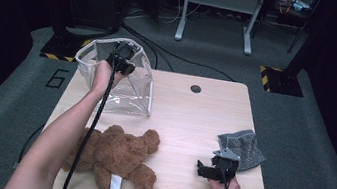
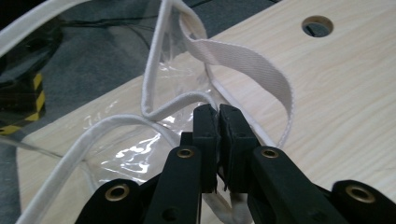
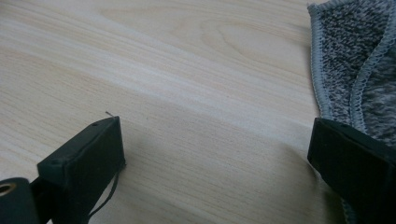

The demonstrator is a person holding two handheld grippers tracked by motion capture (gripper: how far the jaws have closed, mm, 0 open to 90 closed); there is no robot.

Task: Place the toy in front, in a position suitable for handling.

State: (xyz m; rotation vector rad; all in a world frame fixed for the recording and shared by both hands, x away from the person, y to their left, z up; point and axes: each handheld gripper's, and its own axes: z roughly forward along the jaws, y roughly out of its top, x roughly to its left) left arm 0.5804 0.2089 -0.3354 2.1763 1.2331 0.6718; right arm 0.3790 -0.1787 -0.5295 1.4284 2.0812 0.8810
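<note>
Wooden table (image 1: 187,122): clear plastic bag (image 1: 130,86), white trim, standing open.

The bag (image 1: 122,87) is clear plastic edged in white tape, its strap (image 2: 243,60) white webbing. The teddy bear (image 1: 117,155) is brown with a white tag. The cloth (image 1: 244,147) is speckled grey. The table (image 1: 187,122) is pale wood-grain.

One readable mark: a dark numeral 6 (image 1: 58,78) on the grey floor mat (image 1: 14,97), just off the table's (image 1: 192,123) far left corner. White tag (image 1: 115,186) on the teddy bear (image 1: 117,155): nothing legible. Yellow-black hazard stripes (image 1: 272,69) on the stand bases carry no lettering.
</note>
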